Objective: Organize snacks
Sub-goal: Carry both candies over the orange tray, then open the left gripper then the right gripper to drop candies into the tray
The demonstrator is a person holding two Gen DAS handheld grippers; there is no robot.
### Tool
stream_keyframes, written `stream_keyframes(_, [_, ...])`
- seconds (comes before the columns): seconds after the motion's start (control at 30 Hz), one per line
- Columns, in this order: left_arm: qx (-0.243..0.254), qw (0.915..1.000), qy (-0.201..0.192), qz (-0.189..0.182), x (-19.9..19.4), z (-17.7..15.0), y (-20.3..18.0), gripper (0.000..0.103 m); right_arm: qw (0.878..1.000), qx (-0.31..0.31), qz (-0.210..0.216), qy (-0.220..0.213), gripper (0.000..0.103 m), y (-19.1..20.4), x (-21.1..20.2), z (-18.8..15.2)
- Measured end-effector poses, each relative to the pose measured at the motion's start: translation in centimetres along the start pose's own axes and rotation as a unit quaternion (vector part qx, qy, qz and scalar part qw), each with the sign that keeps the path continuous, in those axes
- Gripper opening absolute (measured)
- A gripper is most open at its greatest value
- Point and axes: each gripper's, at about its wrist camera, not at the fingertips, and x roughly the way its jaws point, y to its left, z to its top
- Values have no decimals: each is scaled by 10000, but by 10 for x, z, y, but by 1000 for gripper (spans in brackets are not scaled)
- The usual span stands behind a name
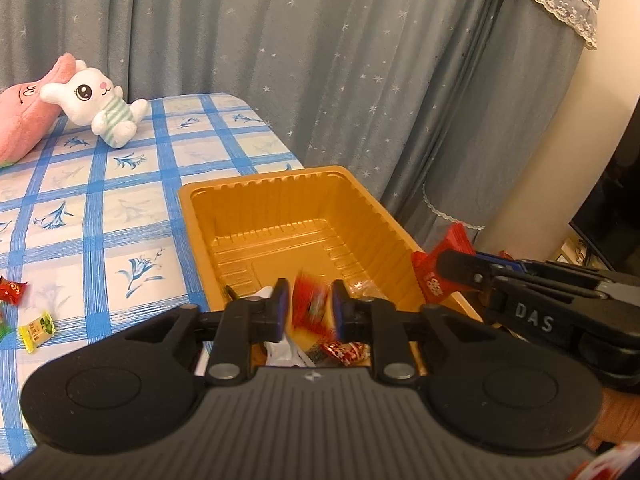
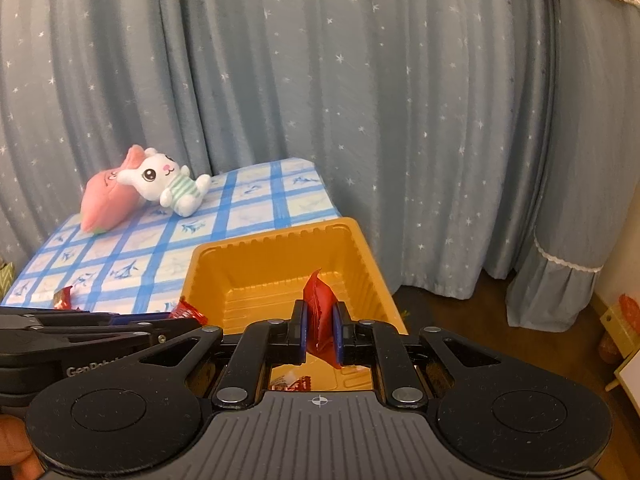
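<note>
Nearest the lens in the left wrist view: left gripper (image 1: 310,308), pointing down over the near end of a gold plastic tray (image 1: 260,180). Jaws slightly parted, a blurred red candy (image 1: 312,300) between the blue pads, a sliver of gap showing on its left side, so not clearly pinched. Below it, on the tray floor at the near end, a white wrapper (image 1: 280,350) and a red foil candy (image 1: 346,350). Rest of the tray floor bare.

Reaching in from the right of the same view: right gripper (image 1: 440,266), just beside the tray's right rim. In its own view, pressed together on a red snack packet (image 2: 320,316), held upright between the pads above the tray's near end.

Tray set at the right edge of a table under a blue checked tablecloth (image 1: 100,184). Loose on the cloth at near left, well apart from the tray: a red wrapped candy (image 1: 12,289) and a yellow wrapped candy (image 1: 37,330).

At the far left of the table: a white plush rabbit (image 1: 100,104) leaning on a pink plush toy (image 1: 24,120). Behind everything, a grey-blue star-print curtain (image 1: 320,60).
</note>
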Motion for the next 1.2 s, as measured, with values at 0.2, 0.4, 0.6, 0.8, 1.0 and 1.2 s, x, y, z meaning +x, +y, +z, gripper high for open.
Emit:
stream_keyframes(0.2, [-177,9997,19,159,-8,-6,17,26,10000,60,33,52,13,-1,5,-1])
stream_keyframes(0.4, [-446,9985,24,312,-24,-18,35,29,9999,70,97,83,13,3,7,-1])
stream_keyframes(0.6, [-563,9977,-37,363,-38,-23,44,29,9997,84,196,71,13,9,8,1])
stream_keyframes(0.8, [-561,9974,-95,435,-48,-24,49,30,9988,279,403,42,26,8,11,6])
stream_keyframes(1.0, [-594,9969,-89,511,-60,-32,54,31,9983,512,289,41,41,1,-1,4])
stream_keyframes(1.2, [-628,9962,-92,602,-77,-43,59,33,9977,632,217,148,42,4,-20,-11])
